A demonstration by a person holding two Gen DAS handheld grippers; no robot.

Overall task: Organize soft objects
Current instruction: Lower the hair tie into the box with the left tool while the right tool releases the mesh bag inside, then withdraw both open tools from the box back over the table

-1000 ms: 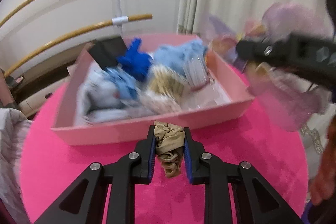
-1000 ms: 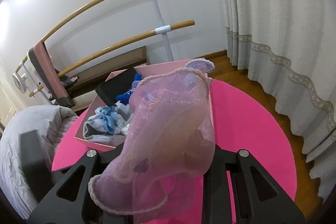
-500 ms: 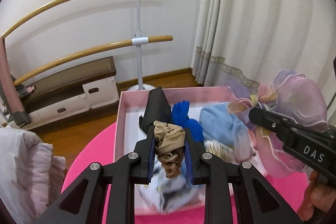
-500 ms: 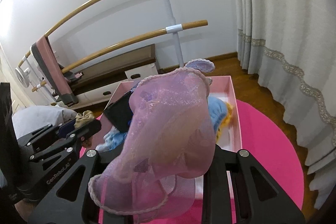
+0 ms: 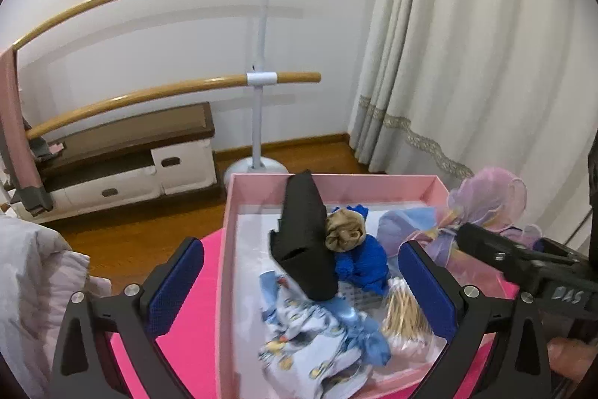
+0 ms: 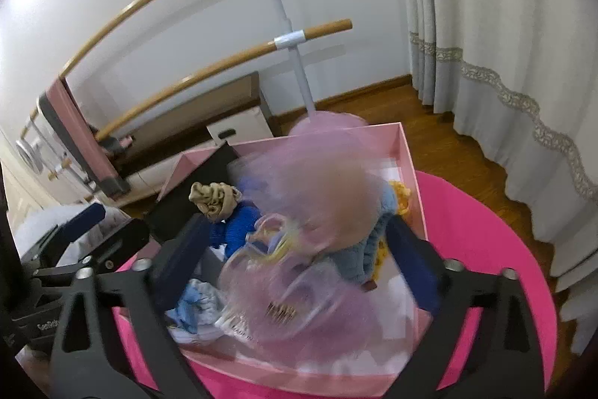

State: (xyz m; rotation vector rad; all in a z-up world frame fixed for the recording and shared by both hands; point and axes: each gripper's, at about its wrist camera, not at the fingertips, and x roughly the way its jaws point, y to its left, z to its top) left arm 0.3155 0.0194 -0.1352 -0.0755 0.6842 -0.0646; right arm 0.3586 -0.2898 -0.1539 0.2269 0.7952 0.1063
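both tongs are opening over the pink box (image 5: 373, 180), nothing between their pads. the beige scrunchie (image 5: 344, 230) sits on the blue knit (image 5: 364, 262); the pink organza bow (image 6: 317, 212) drops blurred. both look light and soft; pinch their gathered middles.

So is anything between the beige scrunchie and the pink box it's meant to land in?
Nothing visible blocks it. The beige scrunchie is already inside the pink box, sitting on the blue knit piece beside the black item. The left tool is opening, nothing between its pads.
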